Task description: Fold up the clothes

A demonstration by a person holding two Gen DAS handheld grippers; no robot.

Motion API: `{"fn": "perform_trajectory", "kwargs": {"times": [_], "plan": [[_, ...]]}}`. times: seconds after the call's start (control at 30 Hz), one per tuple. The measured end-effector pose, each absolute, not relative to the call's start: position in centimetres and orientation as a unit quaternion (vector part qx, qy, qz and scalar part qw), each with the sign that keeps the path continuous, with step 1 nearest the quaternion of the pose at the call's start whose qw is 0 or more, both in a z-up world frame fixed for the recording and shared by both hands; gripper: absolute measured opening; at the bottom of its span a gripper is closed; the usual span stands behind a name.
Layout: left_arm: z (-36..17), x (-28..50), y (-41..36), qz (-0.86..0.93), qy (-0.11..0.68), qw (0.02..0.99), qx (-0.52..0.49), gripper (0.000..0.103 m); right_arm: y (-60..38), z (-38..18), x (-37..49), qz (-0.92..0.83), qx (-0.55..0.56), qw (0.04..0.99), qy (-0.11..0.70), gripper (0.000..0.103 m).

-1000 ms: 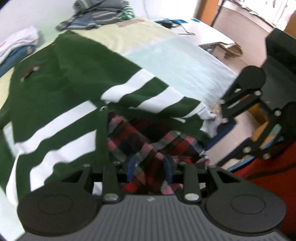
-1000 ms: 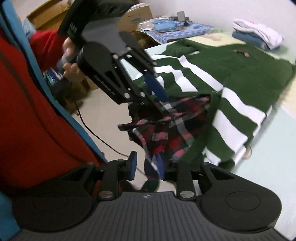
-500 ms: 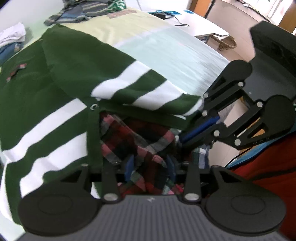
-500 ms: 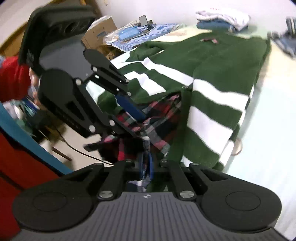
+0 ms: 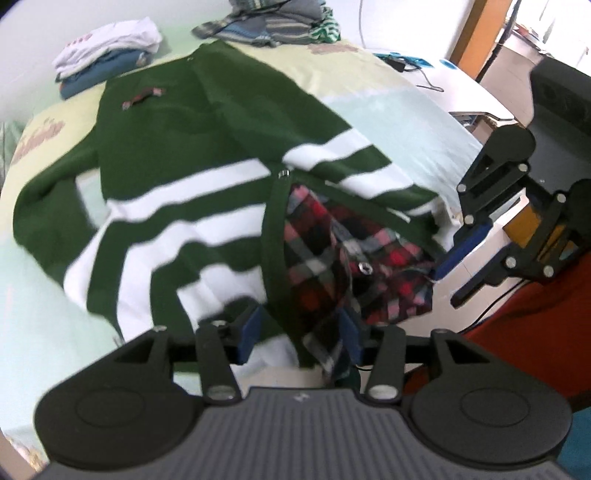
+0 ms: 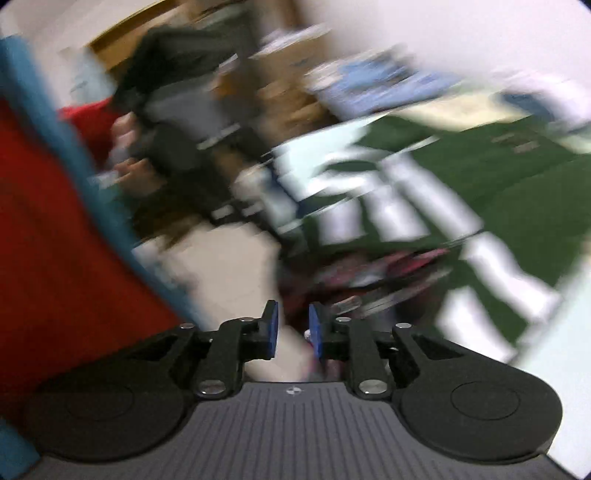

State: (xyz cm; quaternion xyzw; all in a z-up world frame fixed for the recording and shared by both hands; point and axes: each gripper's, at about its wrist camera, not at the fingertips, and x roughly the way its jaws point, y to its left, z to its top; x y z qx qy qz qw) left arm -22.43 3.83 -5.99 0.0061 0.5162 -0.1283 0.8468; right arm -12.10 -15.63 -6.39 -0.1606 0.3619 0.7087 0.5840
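A: Item 1, left gripper (image 5: 301, 334)?

B: Fingers set wide apart, blue pads on either side of the near hem. Green front edge and plaid lining hang between them; no pinch is visible.

A: Item 2, right gripper (image 6: 293, 329)?

B: Pads parted by a narrow gap, nothing clearly between them. The right wrist view is heavily smeared. From the left wrist view, the same tool (image 5: 461, 245) sits at the plaid's outer corner, touching or just beside it; I cannot tell whether it holds cloth.

A: Item 3, the garment?

B: Green striped cardigan (image 5: 177, 192), spread on the bed (image 5: 388, 107), front panels parted at the bottom so the red plaid lining (image 5: 332, 251) shows. The hem droops over the bed edge.

A: Item 4, surroundings?

B: 2 clothing heaps at the far side: a folded stack (image 5: 107, 51) and a loose striped pile (image 5: 273, 22).

A: Handling note?

B: My judgement: take both layers, green and plaid, in each grip at matching corners, then draw the hem taut and level so the lining does not bunch inside the fold. Knit will stretch; pull gently.
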Motion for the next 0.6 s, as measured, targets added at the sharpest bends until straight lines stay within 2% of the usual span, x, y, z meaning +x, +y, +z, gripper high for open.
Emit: {"fn": "perform_trajectory", "kwargs": {"times": [0.3,0.37,0.5,0.6], "plan": [[-7.9,-23.6,3.3,-0.089,0.519,0.850,0.009,0.049,-16.3,-7.4,-8.7,0.598,-0.185,0.698,0.348,0.020],[-8.5,-22.8,3.3,-0.082,0.516,0.853,0.001,0.049,-16.5,-7.8,-7.8,0.584,-0.174,0.704,0.365,0.019],[-9.4,-21.4,2.7,-0.078,0.508,0.858,0.011,0.049,-17.9,-5.6,-7.2,0.656,-0.078,0.641,0.391,0.019],[-9.9,-20.7,2.3,-0.083,0.506,0.858,0.027,0.052,-16.9,-5.9,-8.4,0.702,-0.072,0.574,0.415,0.019]]}}
